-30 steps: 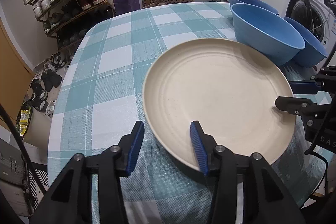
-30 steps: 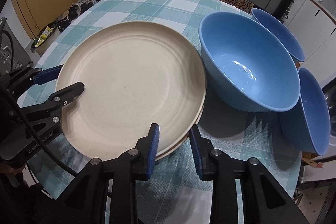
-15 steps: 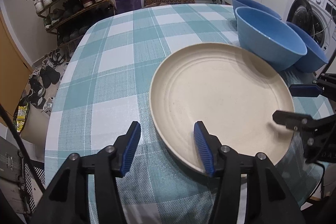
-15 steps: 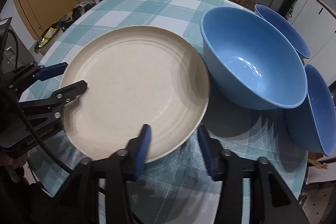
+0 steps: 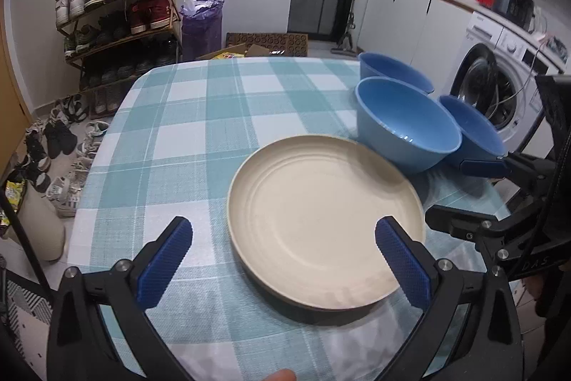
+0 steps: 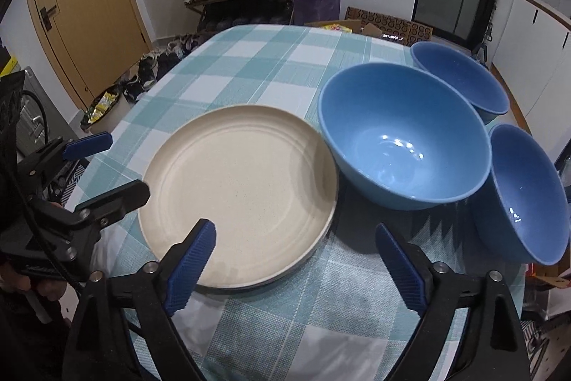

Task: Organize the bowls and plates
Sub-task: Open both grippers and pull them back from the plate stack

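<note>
Both of my grippers have just let go of the cream plate (image 5: 323, 220). The left gripper (image 5: 283, 259) had its jaws pinched on the near rim a second ago; they have just been opening and now stand wide, one pad over the cloth and one over the plate's near-right edge, pressing on nothing. The right gripper (image 6: 298, 265) has done the same: its jaws were clamped on the rim and have just been opening too, and they now gape above the plate's edge and the checked cloth, holding nothing.

The plate has come to rest flat on the counter (image 5: 185, 138), near its front edge, sitting on top of something darker. From the right wrist view I can make out at least one more rim beneath it, so I take it as the top of a stack of plates. Both cameras now see it from higher and further back than before, so my hands have lifted clear.

Just beside the plate stands a large blue bowl (image 6: 403, 141), with a second blue bowl (image 6: 460, 81) behind it and a third (image 6: 524, 191) leaning against its right side.

To my mind the plates are settled, and the three loose bowls are what remains to nest.
</note>
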